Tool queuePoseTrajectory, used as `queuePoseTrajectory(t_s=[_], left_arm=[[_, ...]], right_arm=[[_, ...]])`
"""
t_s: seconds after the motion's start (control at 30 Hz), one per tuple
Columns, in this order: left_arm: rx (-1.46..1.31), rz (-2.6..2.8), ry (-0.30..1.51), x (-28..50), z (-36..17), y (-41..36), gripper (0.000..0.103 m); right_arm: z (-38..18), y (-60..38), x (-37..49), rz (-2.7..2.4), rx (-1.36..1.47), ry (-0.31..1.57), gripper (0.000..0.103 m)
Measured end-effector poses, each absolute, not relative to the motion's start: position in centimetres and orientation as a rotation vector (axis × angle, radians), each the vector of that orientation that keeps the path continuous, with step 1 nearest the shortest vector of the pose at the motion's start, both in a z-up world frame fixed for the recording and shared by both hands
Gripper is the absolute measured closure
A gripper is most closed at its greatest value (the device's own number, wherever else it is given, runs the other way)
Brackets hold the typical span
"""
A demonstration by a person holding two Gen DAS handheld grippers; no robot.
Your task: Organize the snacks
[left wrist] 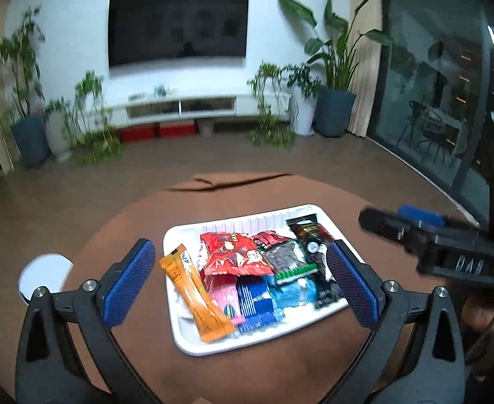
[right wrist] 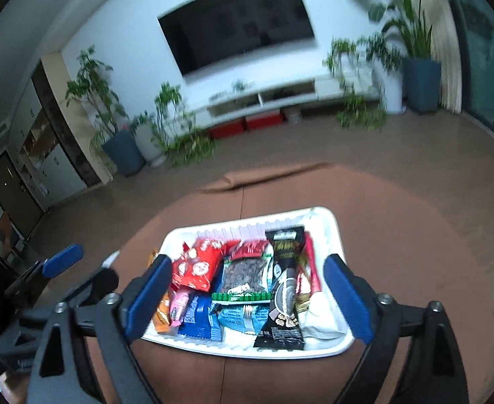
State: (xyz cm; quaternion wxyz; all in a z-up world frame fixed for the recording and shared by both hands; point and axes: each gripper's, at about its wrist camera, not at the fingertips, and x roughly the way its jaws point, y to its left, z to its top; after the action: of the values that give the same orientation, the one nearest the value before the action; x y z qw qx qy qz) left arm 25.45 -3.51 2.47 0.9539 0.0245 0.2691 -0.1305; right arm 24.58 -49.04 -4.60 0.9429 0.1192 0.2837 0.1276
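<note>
A white tray (left wrist: 184, 336) sits on a round brown table (left wrist: 129, 222) and holds several snack packets. Among them are an orange bar (left wrist: 196, 296), a red packet (left wrist: 233, 256), a blue packet (left wrist: 257, 299), a green-edged seed packet (left wrist: 287, 259) and a black packet (left wrist: 310, 235). My left gripper (left wrist: 239, 252) hangs above the tray's near side, open and holding nothing. The right gripper (left wrist: 388, 215) hovers off the tray's right edge. In the right wrist view my right gripper (right wrist: 248, 262) is open over the tray (right wrist: 327, 225), nothing between its blue pads. The left gripper (right wrist: 85, 262) shows at the left.
A white round disc (left wrist: 44, 276) lies at the table's left edge. A fold of brown cloth (left wrist: 233, 181) runs along the table's far edge. Beyond are the floor, potted plants (left wrist: 334, 114), a wall television (left wrist: 179, 27) and glass doors (left wrist: 432, 84) on the right.
</note>
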Motion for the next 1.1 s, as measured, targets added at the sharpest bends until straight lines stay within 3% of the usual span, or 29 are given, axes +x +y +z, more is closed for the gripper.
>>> queuePoseTrajectory(t_s=[0.2,0.33,0.43,0.57,0.77,1.1], left_arm=[[0.069,0.025,0.351,15.2,5.8,-3.7,0.000],[-0.010,0.029,0.402,11.7,6.8,-2.9,0.000],[-0.001,0.029,0.425,9.0,6.9,-3.0,0.000],[-0.012,0.043,0.488,6.6,6.3,-2.9,0.000],[-0.011,0.066,0.592,4.1,4.1,-2.9,0.000],[-0.042,0.029,0.704,3.7,1.3,-3.1,0.000]], right_arm=[[0.1,-50.2,16.8,0.239,0.217,0.273,0.000],[3.2,-49.9,9.8,0.158,0.107,0.010,0.000],[4.3,-49.6,6.9,0.141,0.062,-0.038,0.000],[4.4,-50.1,5.3,0.154,0.078,0.059,0.000],[1.3,-51.1,5.6,0.144,0.119,0.348,0.000],[-4.3,-50.8,5.3,0.059,0.123,0.596,0.000]])
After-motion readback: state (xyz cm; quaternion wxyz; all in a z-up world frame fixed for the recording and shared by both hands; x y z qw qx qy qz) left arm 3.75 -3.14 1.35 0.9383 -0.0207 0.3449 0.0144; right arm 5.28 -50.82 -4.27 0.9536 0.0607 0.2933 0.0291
